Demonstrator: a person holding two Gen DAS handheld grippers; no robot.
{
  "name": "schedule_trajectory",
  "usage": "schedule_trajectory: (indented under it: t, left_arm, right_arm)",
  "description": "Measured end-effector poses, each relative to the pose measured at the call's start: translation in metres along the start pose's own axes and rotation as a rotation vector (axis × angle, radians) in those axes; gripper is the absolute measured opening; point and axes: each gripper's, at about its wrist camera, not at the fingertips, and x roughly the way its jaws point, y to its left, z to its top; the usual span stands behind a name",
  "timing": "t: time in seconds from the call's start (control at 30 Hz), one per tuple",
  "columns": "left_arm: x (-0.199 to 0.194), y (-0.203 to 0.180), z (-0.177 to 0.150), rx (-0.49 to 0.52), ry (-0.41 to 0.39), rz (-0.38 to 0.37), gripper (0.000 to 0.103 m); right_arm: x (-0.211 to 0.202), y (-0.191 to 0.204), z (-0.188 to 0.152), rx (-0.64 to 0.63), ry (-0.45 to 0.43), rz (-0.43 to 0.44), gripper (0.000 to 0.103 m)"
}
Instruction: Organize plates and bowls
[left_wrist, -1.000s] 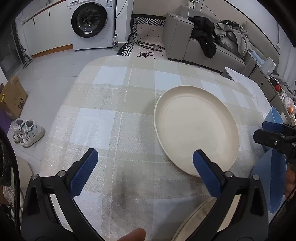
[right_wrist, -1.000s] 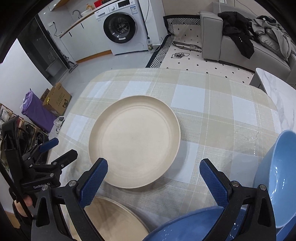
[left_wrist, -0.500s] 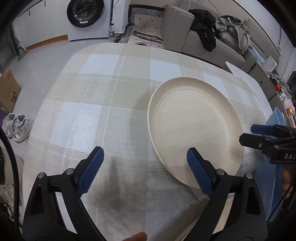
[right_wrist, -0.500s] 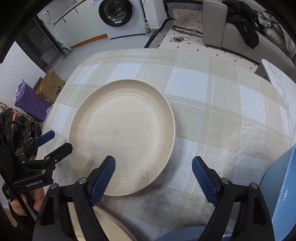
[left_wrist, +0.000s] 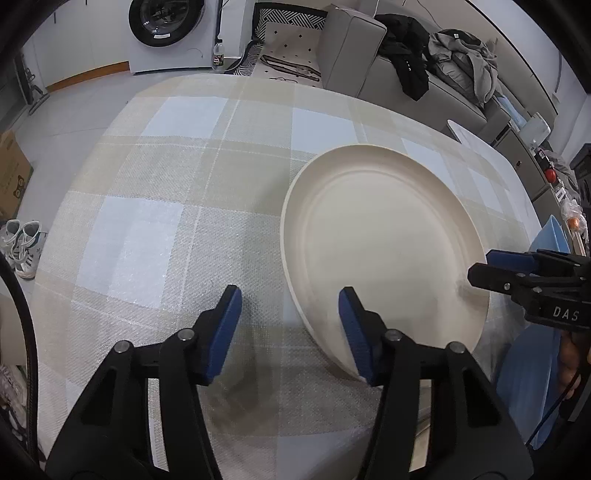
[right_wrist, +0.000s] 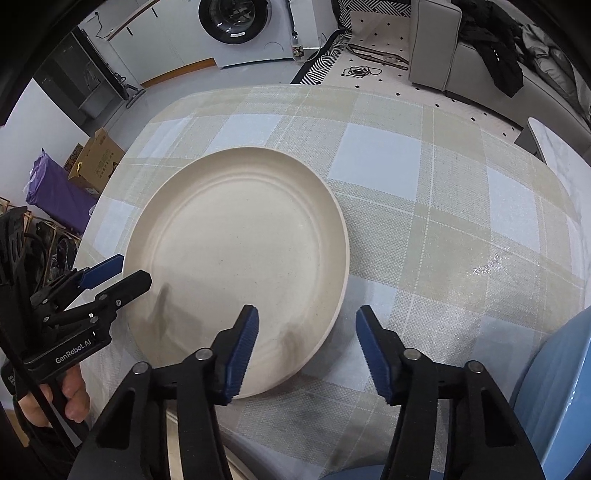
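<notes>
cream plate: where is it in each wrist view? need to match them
Left wrist: cream plate right of centre, its near-left rim between the left claw fingers.
Right wrist: cream plate centre-left, its near-right rim between the right claw fingers.
Shared landmark: washing machine, top of both.

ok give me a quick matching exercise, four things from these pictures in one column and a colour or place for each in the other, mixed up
Things:
1. plate
2. bowl
3. washing machine
4. cardboard box

Colour or place:
A. blue, at the table's near right corner in the right wrist view
B. on the floor to the left of the table
C. cream, lying flat on the checked tablecloth
D. white, standing against the far wall

Pairs: 1-C, 2-A, 3-D, 4-B
</notes>
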Motion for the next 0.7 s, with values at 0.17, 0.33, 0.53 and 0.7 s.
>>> schedule_trajectory:
  t: [0.17,0.33,0.53,0.7]
  left_arm:
    - [0.002,-0.006,0.000,0.033,0.003,0.016,0.026]
    - [0.003,-0.015,-0.002,0.079,-0.007,0.046,0.016]
    - [0.001,-0.019,-0.003,0.097,-0.024,0.065,0.016]
    - [-0.005,-0.020,-0.003,0.099,-0.042,0.077,0.016]
  right_arm:
    - [-0.001,0.004,0.000,-0.017,-0.013,-0.027,0.038]
    - [0.000,0.003,0.001,-0.024,-0.030,-0.061,0.026]
    - [0.001,0.007,0.000,-0.043,-0.041,-0.083,0.025]
    - [0.000,0.009,0.000,-0.051,-0.048,-0.087,0.025]
